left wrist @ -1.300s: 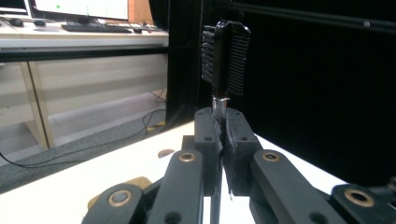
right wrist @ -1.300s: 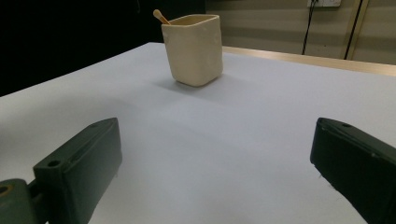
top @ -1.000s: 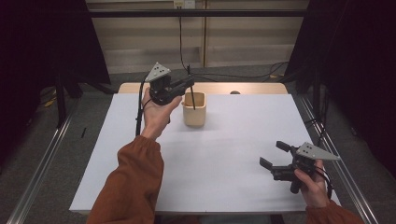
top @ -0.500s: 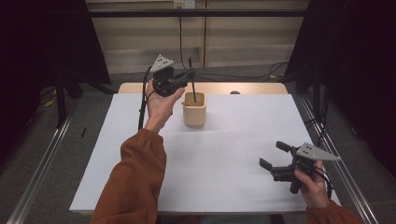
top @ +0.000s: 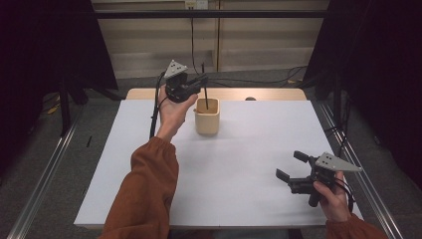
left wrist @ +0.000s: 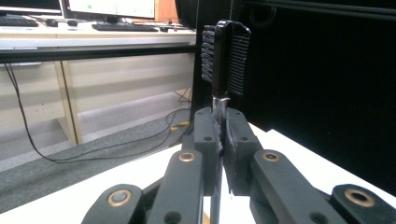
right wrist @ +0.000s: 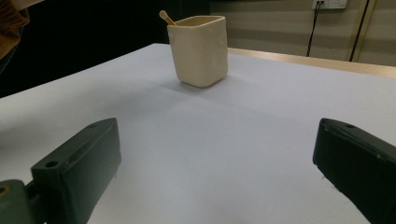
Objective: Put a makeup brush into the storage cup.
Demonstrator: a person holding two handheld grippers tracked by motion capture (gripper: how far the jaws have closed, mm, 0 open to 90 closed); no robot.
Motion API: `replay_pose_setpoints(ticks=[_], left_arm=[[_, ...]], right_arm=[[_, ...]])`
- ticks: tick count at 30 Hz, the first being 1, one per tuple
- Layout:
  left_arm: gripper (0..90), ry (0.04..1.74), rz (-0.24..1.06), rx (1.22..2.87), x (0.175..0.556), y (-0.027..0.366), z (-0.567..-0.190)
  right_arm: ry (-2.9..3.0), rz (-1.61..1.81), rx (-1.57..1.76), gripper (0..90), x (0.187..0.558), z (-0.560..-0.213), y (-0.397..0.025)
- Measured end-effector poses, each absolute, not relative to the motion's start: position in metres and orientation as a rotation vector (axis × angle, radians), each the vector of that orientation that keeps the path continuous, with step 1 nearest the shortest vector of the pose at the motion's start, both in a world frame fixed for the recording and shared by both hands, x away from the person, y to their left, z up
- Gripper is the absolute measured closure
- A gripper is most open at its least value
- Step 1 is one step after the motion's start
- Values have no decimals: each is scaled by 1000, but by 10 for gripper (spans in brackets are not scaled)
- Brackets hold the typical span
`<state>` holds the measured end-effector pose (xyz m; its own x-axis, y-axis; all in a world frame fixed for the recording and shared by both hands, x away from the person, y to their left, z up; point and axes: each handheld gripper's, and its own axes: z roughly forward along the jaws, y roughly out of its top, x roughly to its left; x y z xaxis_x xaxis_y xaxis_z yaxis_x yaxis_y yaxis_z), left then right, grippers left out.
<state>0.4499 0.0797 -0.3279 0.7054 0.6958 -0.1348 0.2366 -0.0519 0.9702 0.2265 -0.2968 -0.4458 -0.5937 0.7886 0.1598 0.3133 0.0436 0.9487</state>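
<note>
Left gripper (top: 198,83): jaws pinching brush (left wrist: 225,56) above cup (top: 207,115). Right gripper (top: 294,168): jaws spread, idle. Risk: thin handle slips in grip; brush snags cup rim, tipping it.

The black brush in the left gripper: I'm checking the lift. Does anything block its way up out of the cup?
Nothing visible does. The left gripper is shut on the black brush, whose lower end is inside the cup. Above it is open space.

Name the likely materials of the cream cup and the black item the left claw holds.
Cup: probably glazed ceramic, with a smooth cream surface and soft sheen. Black brush: likely plastic, matte, with moulded ribbed rows. Left claw clamps its thin stem.
</note>
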Motion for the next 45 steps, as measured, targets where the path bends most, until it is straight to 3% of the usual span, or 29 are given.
replay_pose_setpoints(ticks=[45], left_arm=[[850,794,431,1708,452,75,-377]], right_arm=[[1938,1574,1094,0,227,-447,-296]])
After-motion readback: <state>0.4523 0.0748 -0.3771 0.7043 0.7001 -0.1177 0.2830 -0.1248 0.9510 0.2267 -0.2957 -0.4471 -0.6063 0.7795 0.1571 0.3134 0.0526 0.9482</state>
